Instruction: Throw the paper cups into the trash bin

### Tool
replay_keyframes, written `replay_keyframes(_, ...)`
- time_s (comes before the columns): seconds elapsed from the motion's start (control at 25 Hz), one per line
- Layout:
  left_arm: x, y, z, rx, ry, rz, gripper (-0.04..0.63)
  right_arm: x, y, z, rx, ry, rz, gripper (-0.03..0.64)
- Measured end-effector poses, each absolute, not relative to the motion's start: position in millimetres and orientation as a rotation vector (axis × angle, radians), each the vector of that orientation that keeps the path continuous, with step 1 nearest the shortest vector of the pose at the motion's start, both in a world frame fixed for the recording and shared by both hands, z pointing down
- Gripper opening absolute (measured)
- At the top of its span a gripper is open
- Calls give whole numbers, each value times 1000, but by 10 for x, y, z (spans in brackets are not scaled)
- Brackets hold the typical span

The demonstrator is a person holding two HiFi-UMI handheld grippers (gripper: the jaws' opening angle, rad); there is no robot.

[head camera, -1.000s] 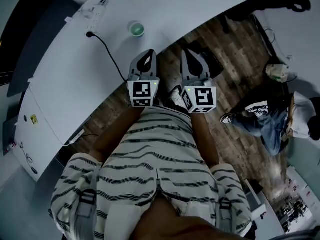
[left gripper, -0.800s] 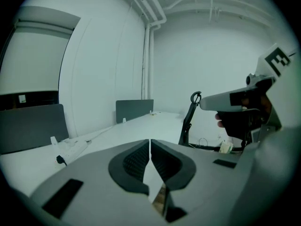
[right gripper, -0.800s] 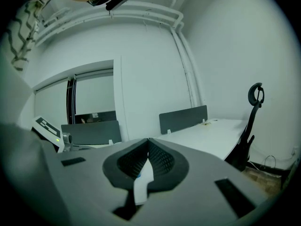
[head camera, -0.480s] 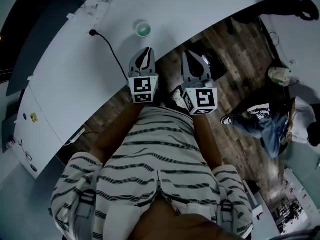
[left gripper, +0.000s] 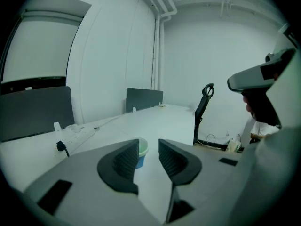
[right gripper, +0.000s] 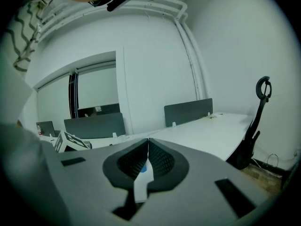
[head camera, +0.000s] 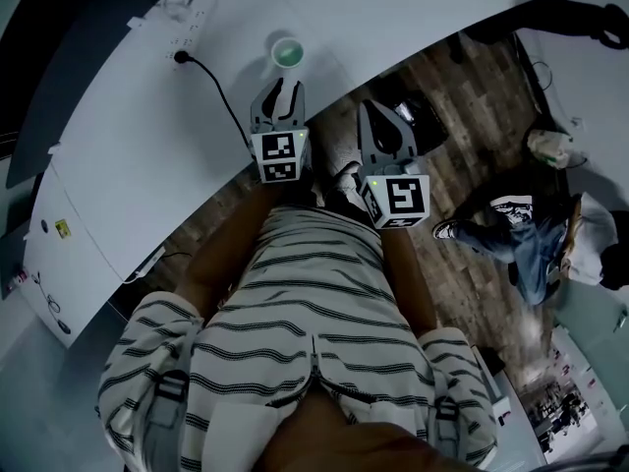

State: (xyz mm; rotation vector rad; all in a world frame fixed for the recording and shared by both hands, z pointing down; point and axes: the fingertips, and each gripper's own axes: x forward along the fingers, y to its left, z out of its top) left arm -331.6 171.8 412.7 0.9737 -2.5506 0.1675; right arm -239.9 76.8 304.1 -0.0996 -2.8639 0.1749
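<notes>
A paper cup, blue with a pale green inside, stands upright on the white table. My left gripper reaches over the table edge, its tips a short way from the cup. In the left gripper view the cup shows ahead, partly behind the left jaw. The left gripper has just been opening; its jaws stand apart with nothing between them. My right gripper hangs over the wooden floor beside the table. In the right gripper view that gripper has its tips touching and holds nothing.
A white power strip and a black plug with its cable lie on the table left of the cup. A person sits on the floor at the right. A black chair stands past the table's far end. Grey dividers line the table.
The left gripper has moved forward over the table toward the cup, and its jaws have parted. The right gripper has drifted slightly forward and stays shut.
</notes>
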Motion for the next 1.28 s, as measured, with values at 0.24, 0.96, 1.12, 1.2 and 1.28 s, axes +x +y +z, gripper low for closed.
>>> replay_keyframes(0.24, -3439, 1711, 4390, 958, -2521, 134, 205, -2415, 773, 3112, -75, -2848, 178, 18)
replay_keyframes(0.96, -3802, 1670, 5052, 881, -2437, 170, 328, -2420, 793, 3326, -49, -2787, 172, 18)
replay_keyframes(1.12, -3869, 1628, 5117, 891, -2432, 200, 333, -2420, 780, 3346, -36, -2782, 175, 18)
replay_keyframes(1.2, -3905, 1616, 5151, 888, -2429, 208, 333, -2414, 770, 3360, -27, -2779, 177, 18)
replay_keyframes(1.28, -3948, 1611, 5179, 884, -2425, 201, 333, -2412, 762, 3379, -19, -2774, 177, 18)
